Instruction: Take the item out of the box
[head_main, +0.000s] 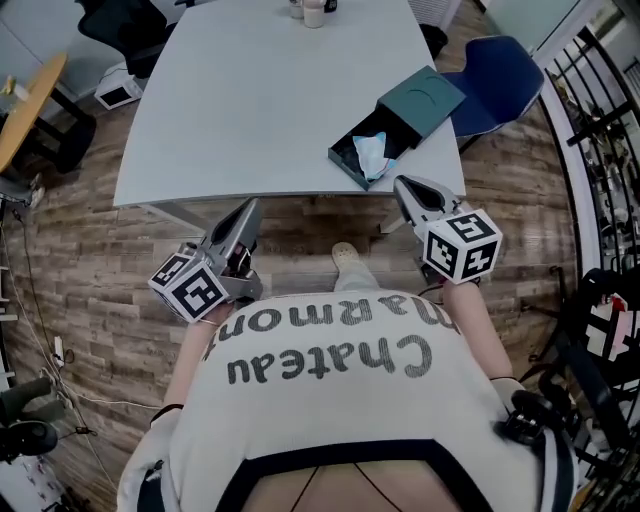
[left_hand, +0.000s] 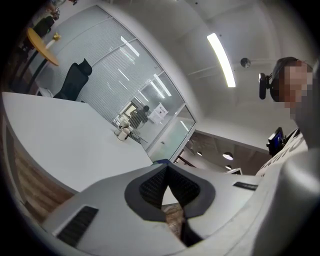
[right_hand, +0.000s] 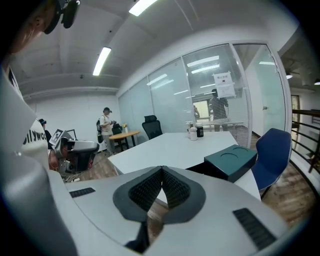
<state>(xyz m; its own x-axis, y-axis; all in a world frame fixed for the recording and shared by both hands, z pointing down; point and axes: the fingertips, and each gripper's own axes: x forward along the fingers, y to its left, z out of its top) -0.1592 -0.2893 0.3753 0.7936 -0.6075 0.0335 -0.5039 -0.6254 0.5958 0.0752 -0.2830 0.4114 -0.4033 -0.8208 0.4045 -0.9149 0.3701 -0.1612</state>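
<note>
Left hand-held gripper (head_main: 250, 207): I read it as closed. Its ribbed pads (left_hand: 152, 186) meet at the tips with nothing between them, so it grips nothing. In the head view it sits at 7 o'clock, off the near edge of the bench, over the wooden floor (head_main: 90, 290), nose towards 1 o'clock.
Right hand-held gripper (head_main: 404, 184): also closed and empty, its pads (right_hand: 145, 190) pressed together at the tips. In the head view it sits at 4 o'clock, just short of the bench's near right corner, nose towards 11 o'clock. It is near the box but apart from it.
Bench (head_main: 270, 100): white top, filling the upper half of the head view.
Box (head_main: 346, 163): dark teal and open, on the bench's near right corner, at 1 o'clock from the head view's centre.
Lid (head_main: 421, 100): same teal, at the box's 1 o'clock end and overlapping it. I cannot tell whether it is attached.
Item (head_main: 370, 155): pale blue and white, crumpled-looking, lying inside the box at its uncovered near end. Neither gripper touches it, and I cannot tell what it is.
Bottles (head_main: 313, 12): small cluster at 12 o'clock on the bench's far edge, well apart from the box.
Blue chair (head_main: 500, 80): at 2 o'clock, just beside the lid, off the bench's right edge.
Shoe (head_main: 345, 255): pale, on the floor between the two grippers.
</note>
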